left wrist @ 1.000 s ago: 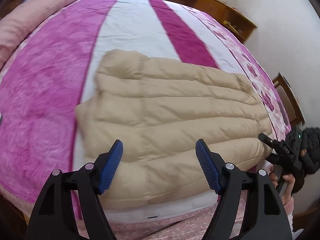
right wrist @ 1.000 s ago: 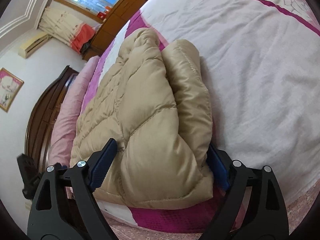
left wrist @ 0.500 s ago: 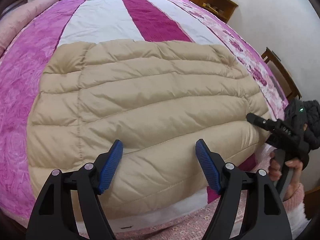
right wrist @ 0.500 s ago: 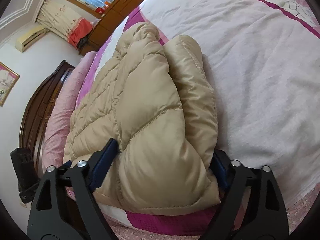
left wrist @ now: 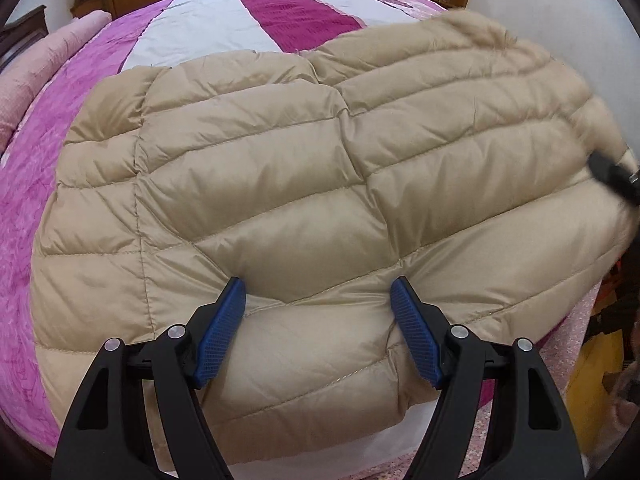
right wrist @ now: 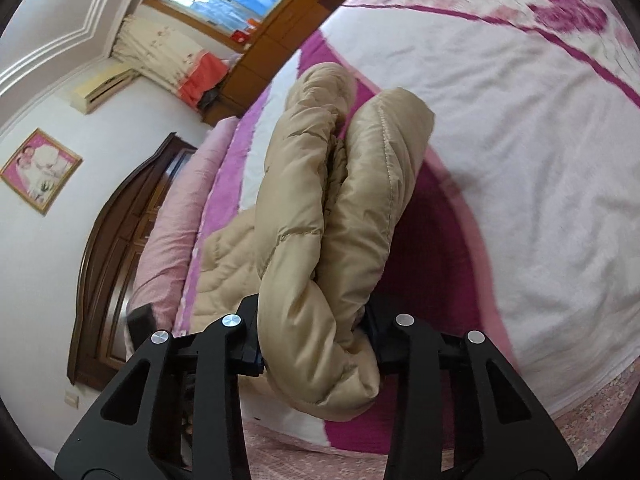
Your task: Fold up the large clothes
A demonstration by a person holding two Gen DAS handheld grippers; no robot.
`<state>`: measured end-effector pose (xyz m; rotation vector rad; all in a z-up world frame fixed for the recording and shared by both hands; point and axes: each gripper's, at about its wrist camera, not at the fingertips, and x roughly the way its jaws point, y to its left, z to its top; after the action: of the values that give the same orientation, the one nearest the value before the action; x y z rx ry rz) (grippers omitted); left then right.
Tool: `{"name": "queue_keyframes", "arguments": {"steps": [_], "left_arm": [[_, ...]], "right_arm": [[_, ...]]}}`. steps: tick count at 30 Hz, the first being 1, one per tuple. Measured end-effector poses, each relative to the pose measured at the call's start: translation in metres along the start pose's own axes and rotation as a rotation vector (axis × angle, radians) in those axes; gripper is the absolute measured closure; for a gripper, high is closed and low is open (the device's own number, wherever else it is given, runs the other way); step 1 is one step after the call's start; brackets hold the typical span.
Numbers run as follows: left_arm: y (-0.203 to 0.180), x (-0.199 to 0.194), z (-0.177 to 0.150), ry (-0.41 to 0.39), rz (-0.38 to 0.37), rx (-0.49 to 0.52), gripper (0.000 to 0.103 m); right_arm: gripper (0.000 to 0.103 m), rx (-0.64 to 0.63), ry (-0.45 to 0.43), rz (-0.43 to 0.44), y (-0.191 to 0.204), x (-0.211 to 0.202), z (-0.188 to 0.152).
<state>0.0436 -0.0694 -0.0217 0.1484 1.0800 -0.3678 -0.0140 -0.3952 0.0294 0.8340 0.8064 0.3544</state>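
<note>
Two grippers work on one beige quilted down jacket [left wrist: 280, 184], which lies on a bed covered by a pink, magenta and white striped bedspread [left wrist: 208, 28].

Left gripper [left wrist: 318, 296]: the jaws stand wide apart. Both blue-padded fingertips [left wrist: 230, 304] press into the puffy fabric near the jacket's near edge, and a bulge of one quilted panel sits between them. The jaws are not closed on the fabric. The jacket fills most of the left wrist view, spreading from the near bed edge toward the middle of the bed. Its right portion appears raised off the bedspread and is blurred.

Right gripper [right wrist: 316, 340]: the jaws are clamped on a thick, doubled bundle of the jacket [right wrist: 320, 240]. The fabric fills the gap between the fingers completely and hides the pads. From the clamp, two padded layers rise side by side, pressed against each other, above a magenta stripe of the bedspread [right wrist: 520, 160]. A further part of the jacket lies flat on the bed to the left of the bundle.

In the left wrist view, a dark blurred part of the right gripper [left wrist: 612, 172] shows at the jacket's right edge.

A wooden headboard [right wrist: 120, 232] and a pink bolster [right wrist: 172, 216] lie beyond the jacket.
</note>
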Motion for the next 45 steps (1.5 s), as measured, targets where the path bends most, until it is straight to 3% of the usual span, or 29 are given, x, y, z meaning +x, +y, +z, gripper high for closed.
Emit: {"name": "queue_keyframes", "arguments": {"steps": [16,18,22,27,28,31,35,41,45], "left_arm": [[0.003,-0.015,-0.002,-0.009,-0.002,-0.01,0.038],[0.01,-0.031,-0.003,-0.034,-0.035,-0.022,0.038],[0.034,-0.065,-0.007,-0.095,-0.03,-0.042,0.038],[0.075,-0.088,-0.012,-0.138,0.049,-0.102,0.039],[0.082,-0.088,-0.012,-0.141,0.056,-0.111,0.04],[0.105,-0.083,-0.012,-0.143,0.088,-0.162,0.056],[0.118,-0.065,-0.013,-0.113,0.022,-0.19,0.073],[0.127,-0.046,-0.011,-0.077,-0.044,-0.22,0.076],[0.137,-0.064,-0.013,-0.102,-0.04,-0.257,0.076]], "right_arm": [[0.069,-0.263,0.082,-0.072,0.091,0.017,-0.001],[0.069,-0.296,0.078,-0.088,0.098,0.017,-0.004],[0.069,-0.326,0.083,-0.104,0.111,0.023,-0.006],[0.069,-0.356,0.091,-0.121,0.122,0.03,-0.008],[0.069,-0.366,0.094,-0.124,0.125,0.031,-0.009],[0.069,-0.4,0.105,-0.136,0.137,0.037,-0.01],[0.069,-0.443,0.13,-0.14,0.152,0.047,-0.014],[0.068,-0.485,0.218,-0.096,0.176,0.079,-0.022],[0.067,-0.502,0.281,-0.056,0.189,0.11,-0.031]]}}
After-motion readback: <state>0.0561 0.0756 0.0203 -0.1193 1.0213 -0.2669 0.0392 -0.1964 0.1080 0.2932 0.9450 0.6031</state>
